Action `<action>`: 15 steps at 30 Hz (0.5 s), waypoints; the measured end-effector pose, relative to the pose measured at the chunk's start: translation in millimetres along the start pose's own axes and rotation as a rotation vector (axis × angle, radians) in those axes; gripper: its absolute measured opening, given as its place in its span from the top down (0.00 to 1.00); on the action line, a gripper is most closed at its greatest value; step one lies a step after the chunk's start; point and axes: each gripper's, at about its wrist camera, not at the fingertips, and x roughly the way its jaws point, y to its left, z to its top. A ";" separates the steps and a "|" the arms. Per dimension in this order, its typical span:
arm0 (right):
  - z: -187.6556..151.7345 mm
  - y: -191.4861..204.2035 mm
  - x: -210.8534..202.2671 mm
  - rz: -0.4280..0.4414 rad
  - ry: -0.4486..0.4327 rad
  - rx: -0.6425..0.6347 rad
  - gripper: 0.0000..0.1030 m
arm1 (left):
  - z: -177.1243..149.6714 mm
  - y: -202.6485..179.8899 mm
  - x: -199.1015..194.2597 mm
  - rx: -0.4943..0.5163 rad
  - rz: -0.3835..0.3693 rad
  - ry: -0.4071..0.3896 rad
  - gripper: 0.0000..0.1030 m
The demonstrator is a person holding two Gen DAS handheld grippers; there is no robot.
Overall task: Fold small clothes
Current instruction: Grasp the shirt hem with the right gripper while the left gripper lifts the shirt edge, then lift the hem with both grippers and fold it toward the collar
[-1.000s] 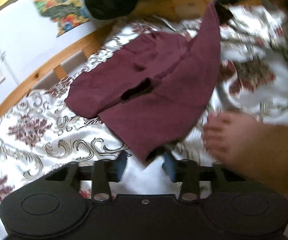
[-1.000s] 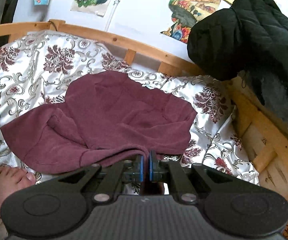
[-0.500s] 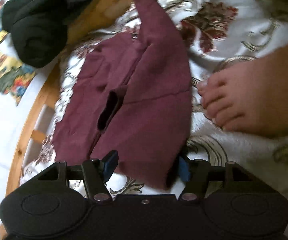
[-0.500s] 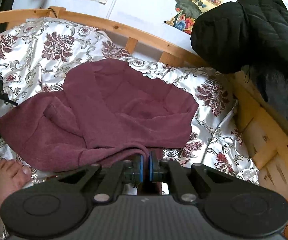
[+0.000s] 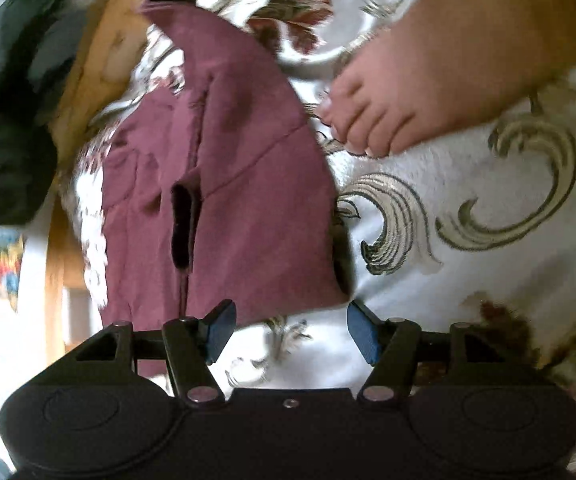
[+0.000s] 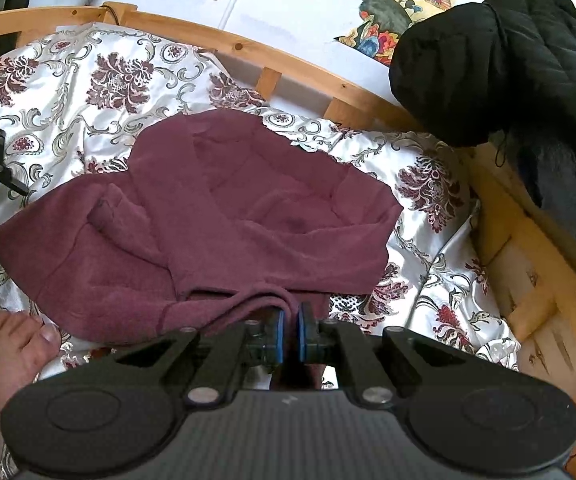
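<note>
Each hand-held gripper is black: the left hand-held gripper (image 5: pixel 288 330) and right hand-held gripper (image 6: pixel 290 338) carry blue pads, silver pivot screws and two round embossed discs at five and seven o'clock. A bare foot (image 5: pixel 420 92) shows, unshod.

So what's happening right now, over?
Left gripper open, just widened, nothing between. Right gripper shut on maroon garment. Bare foot beside it.

left gripper (image 5: pixel 288 330): fingers apart, just widened | right gripper (image 6: pixel 290 338): fingers pinched
</note>
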 end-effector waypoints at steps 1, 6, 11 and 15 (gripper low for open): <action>-0.5 -0.4 0.5 -0.001 0.003 0.002 0.93 | 0.7 0.8 3.5 0.024 0.001 -0.008 0.36; -2.7 -2.0 6.5 -0.003 0.020 0.010 0.93 | 0.5 2.4 11.0 0.109 0.011 -0.065 0.45; -6.3 -4.3 10.9 0.000 0.014 0.023 0.93 | -1.6 -5.9 11.2 0.115 -0.002 -0.089 0.92; -7.1 -5.7 3.1 -0.004 -0.017 0.026 0.93 | 0.7 8.6 4.6 -0.067 0.013 -0.117 0.96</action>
